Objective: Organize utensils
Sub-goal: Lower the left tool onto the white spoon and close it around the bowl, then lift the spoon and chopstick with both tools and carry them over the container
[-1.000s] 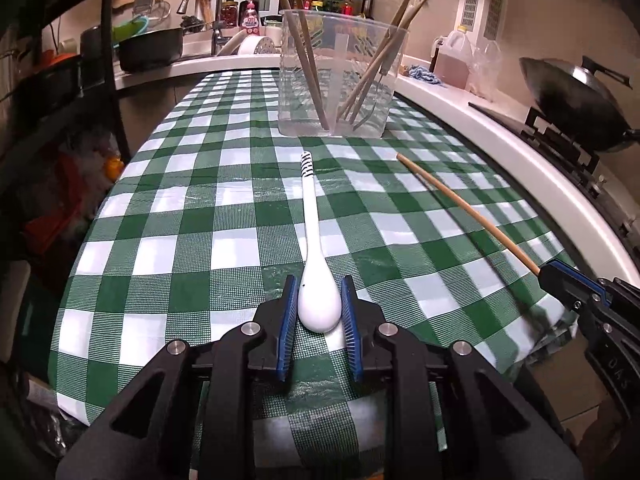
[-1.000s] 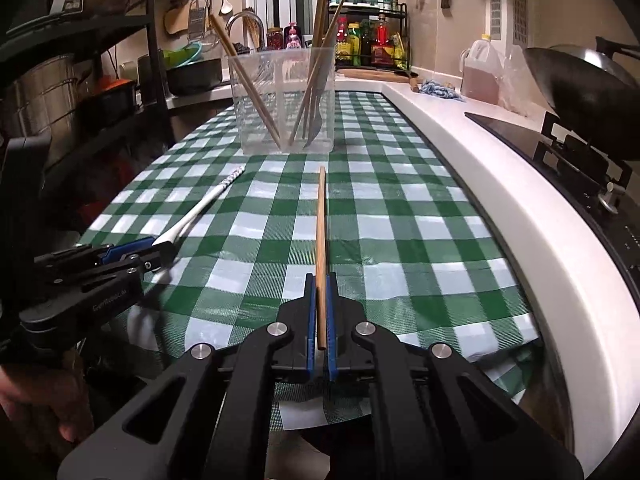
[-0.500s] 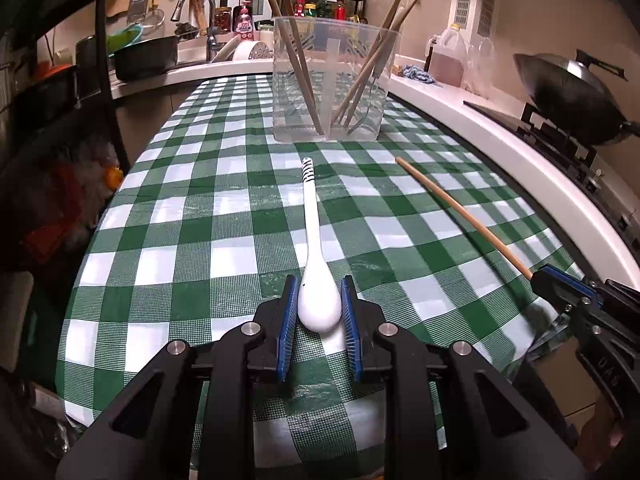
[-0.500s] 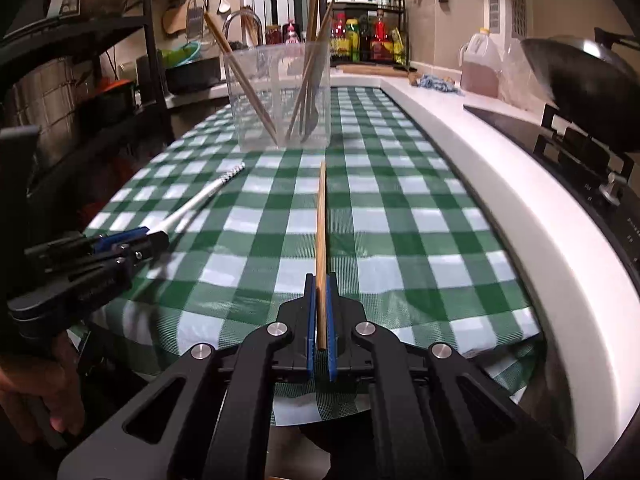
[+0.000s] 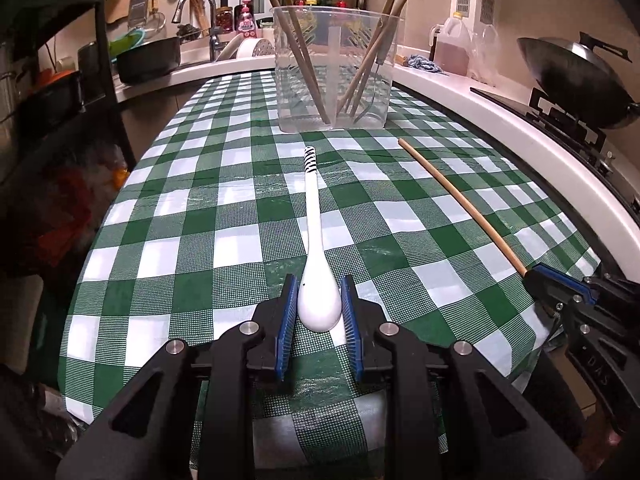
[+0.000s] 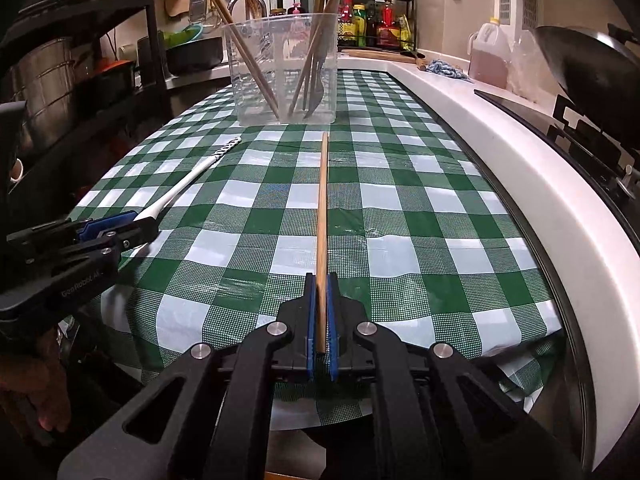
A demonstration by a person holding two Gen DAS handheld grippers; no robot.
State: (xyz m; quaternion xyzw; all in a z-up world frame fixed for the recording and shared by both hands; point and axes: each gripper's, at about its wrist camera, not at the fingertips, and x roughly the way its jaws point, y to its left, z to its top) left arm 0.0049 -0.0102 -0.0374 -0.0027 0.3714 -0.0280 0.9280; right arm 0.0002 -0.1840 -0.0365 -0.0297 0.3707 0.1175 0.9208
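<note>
A white spoon (image 5: 312, 208) with a striped handle end lies along the green checked tablecloth (image 5: 200, 240), pointing at a clear plastic container (image 5: 336, 68). My left gripper (image 5: 319, 300) is shut on the spoon's bowl. From the right wrist view the left gripper (image 6: 112, 228) and spoon (image 6: 188, 180) sit at the left. My right gripper (image 6: 319, 292) is shut on the near end of a wooden chopstick (image 6: 323, 208), which points at the container (image 6: 284, 68). The container holds several chopsticks and a utensil. In the left wrist view the chopstick (image 5: 460, 200) runs to the right gripper (image 5: 540, 276).
A white counter edge (image 6: 520, 184) curves along the right, with a stove and a dark wok (image 5: 580, 76) beyond it. An oil jug (image 6: 488, 56) and bottle rack (image 6: 376, 20) stand at the back. Dark shelving (image 6: 60, 60) lines the left. A sink with a pot (image 5: 148, 60) is back left.
Both grips are unchanged. The left wrist view has rolled slightly level, and the right gripper has sunk a little with the chopstick.
</note>
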